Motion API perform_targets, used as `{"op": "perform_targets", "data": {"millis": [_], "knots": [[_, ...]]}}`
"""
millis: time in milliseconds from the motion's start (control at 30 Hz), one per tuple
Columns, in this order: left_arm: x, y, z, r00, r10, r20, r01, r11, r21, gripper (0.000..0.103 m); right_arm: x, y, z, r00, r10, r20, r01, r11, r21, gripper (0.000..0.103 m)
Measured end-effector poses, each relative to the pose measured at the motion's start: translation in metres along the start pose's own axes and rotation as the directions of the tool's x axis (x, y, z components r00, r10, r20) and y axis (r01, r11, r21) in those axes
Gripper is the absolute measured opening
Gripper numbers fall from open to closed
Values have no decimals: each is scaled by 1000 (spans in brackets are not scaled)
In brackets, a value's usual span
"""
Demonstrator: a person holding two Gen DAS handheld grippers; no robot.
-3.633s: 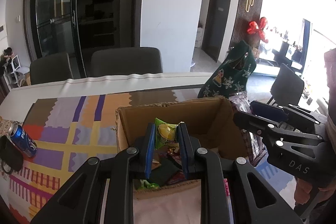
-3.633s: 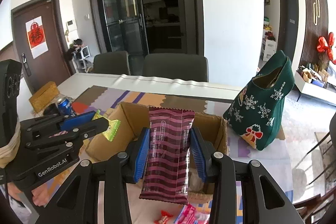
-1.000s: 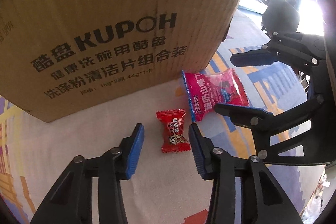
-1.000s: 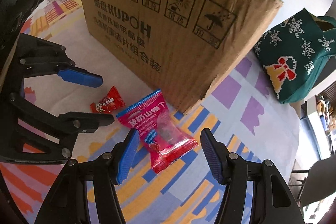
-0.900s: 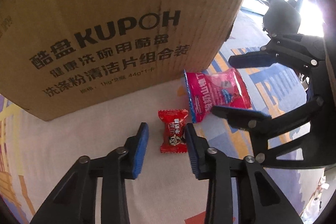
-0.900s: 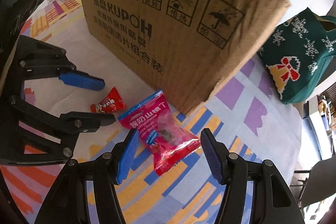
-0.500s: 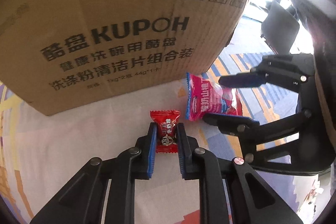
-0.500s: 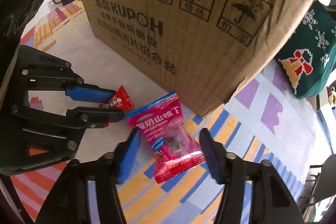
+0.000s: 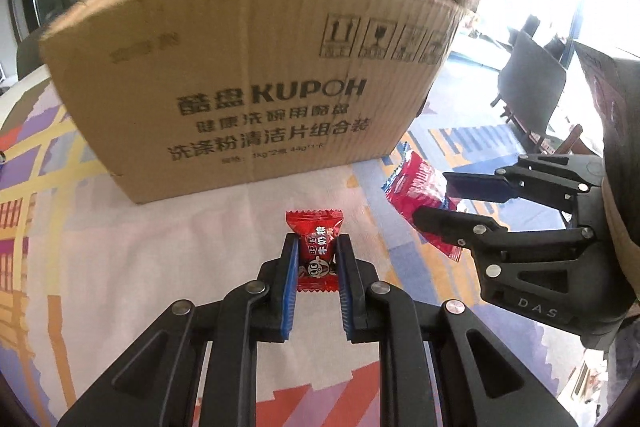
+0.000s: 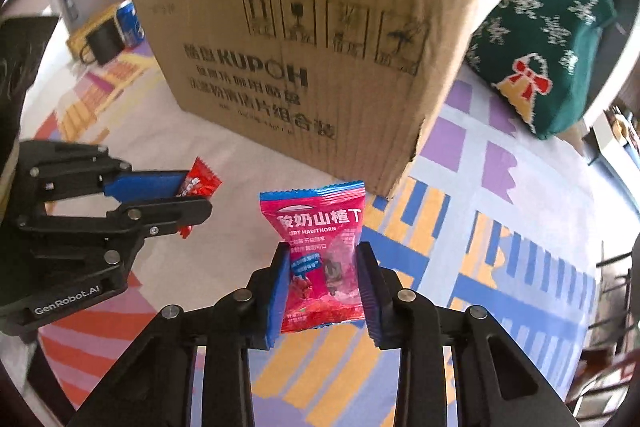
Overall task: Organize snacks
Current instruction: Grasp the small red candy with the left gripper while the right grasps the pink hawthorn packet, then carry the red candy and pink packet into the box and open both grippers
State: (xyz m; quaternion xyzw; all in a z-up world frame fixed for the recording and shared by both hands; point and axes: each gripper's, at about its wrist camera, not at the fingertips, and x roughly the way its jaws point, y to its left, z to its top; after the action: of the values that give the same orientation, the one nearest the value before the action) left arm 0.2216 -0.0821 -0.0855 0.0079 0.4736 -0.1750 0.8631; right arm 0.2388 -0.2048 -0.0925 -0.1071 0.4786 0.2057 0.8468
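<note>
Clamping a red candy (image 9: 317, 254), the left gripper (image 9: 316, 259) sits below the cardboard box's (image 9: 256, 67) rim; the right gripper (image 10: 320, 275), just closing, pinches the pink hawthorn packet (image 10: 320, 251) nearer the box's corner.

One brown corrugated cardboard box (image 9: 248, 75); two wrapped snacks, a small red twist-end candy (image 9: 316, 247) and a larger pink-red hawthorn packet (image 10: 320, 251); one green knitted snowflake bag (image 10: 544, 39); one blue drink can (image 10: 130, 23); one black mug (image 10: 102, 45); two black hand-held grippers
</note>
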Motion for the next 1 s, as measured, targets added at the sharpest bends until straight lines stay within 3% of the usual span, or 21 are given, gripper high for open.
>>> {"op": "perform_targets", "data": {"millis": [533,1000], "knots": [[-70,9,0,986,-9,165,17,999,-45,19,-68,24,1,988,-40,149,29,997,72,33],[-118,18,21,958,36,284,-20,998,-61,19,-114,43,23,949,-76,305,46,994,104,33]]}}
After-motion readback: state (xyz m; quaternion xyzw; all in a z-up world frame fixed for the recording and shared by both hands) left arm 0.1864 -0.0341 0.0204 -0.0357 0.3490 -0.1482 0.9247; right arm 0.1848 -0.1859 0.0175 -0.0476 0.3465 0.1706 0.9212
